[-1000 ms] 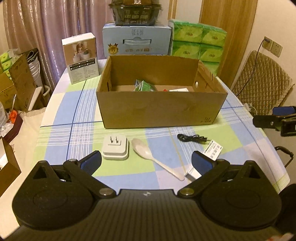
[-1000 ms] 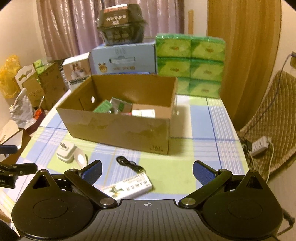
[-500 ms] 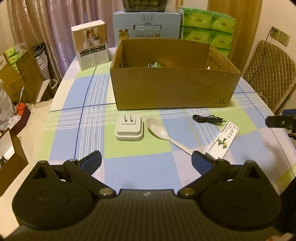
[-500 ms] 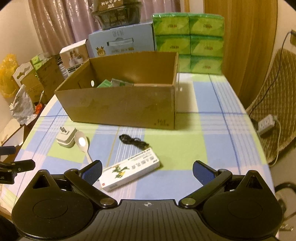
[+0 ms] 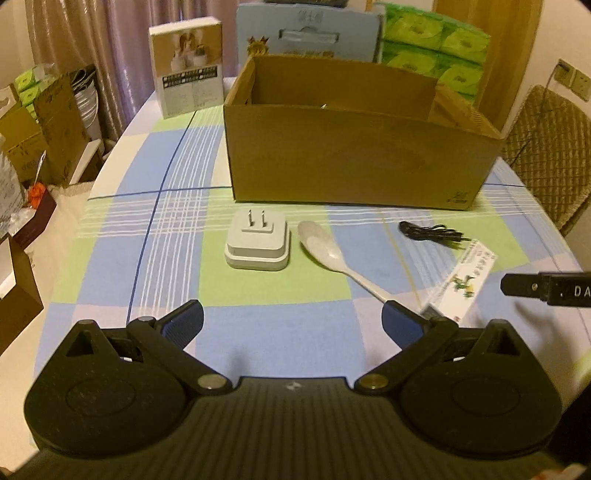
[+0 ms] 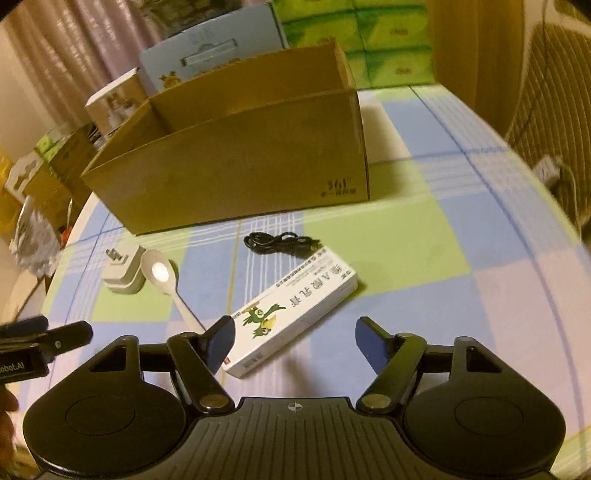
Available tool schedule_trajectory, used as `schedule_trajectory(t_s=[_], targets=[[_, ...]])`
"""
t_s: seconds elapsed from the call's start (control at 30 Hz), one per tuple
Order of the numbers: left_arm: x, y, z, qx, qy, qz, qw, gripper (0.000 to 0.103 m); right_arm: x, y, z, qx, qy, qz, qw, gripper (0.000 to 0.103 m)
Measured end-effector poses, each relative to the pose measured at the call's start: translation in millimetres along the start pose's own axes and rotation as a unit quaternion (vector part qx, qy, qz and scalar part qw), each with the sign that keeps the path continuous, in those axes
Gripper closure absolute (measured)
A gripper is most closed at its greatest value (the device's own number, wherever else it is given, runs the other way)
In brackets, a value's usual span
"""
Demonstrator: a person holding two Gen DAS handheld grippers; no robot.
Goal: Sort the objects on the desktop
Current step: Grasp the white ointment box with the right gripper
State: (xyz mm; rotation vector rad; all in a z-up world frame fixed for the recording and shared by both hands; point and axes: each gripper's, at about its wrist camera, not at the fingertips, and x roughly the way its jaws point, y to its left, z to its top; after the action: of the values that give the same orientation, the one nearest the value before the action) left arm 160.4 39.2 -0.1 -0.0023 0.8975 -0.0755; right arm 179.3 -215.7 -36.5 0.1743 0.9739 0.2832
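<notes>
On the checked tablecloth lie a white plug adapter (image 5: 257, 242), a white spoon (image 5: 334, 256), a coiled black cable (image 5: 430, 232) and a long white medicine box (image 6: 293, 312). Behind them stands an open cardboard box (image 5: 354, 162). My left gripper (image 5: 293, 325) hovers low over the cloth, open, with nothing between its fingers; the adapter and spoon lie just ahead of it. My right gripper (image 6: 295, 347) is low over the near end of the medicine box. Its jaws are closing, with the box's near end between them and no pad pressing on it.
A small white product box (image 5: 186, 86), a pale blue carton (image 5: 308, 31) and green tissue packs (image 5: 436, 46) stand at the table's far end. A quilted chair (image 5: 550, 155) is at the right, cardboard boxes (image 5: 48, 122) on the floor at the left.
Both grippers have come down closer to the table. The right gripper has rolled, and its jaws have narrowed around the near end of the medicine box.
</notes>
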Motion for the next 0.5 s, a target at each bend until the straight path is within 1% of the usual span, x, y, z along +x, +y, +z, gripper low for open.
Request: schedule_trajectory(t_s=[0.1,0.2,0.33,0.43,0.5], targets=[[11.7,3.3,1.5,-0.017,-0.002,-0.007,0.9998,0.002,8.5,-0.5,0.3,0.031,-0.007,0.005,0.999,0.032],[23.8,6.8,1.9,-0.027,-0.004,-0.006,0.9996,0.002,19.6,2.3,0.5,0.050,-0.009,0.000,0.999,0.032],[37.9,14.0,-3.0,-0.041,-0.004,-0.006,0.9992,0.002,37.9,10.4,0.2,0.047,0.003,-0.010,0.999,0.032],[44.0,17.8,-6.8,-0.045,-0.002,-0.004,0.9990,0.002,48.7,16.8,-1.4,0.036,0.000,-0.020,0.999,0.032],[44.8,18.1,-6.8,-0.045,-0.006,-0.011,0.9989,0.002,55.0,21.8,-2.2,0.022,-0.001,-0.029,0.999,0.032]])
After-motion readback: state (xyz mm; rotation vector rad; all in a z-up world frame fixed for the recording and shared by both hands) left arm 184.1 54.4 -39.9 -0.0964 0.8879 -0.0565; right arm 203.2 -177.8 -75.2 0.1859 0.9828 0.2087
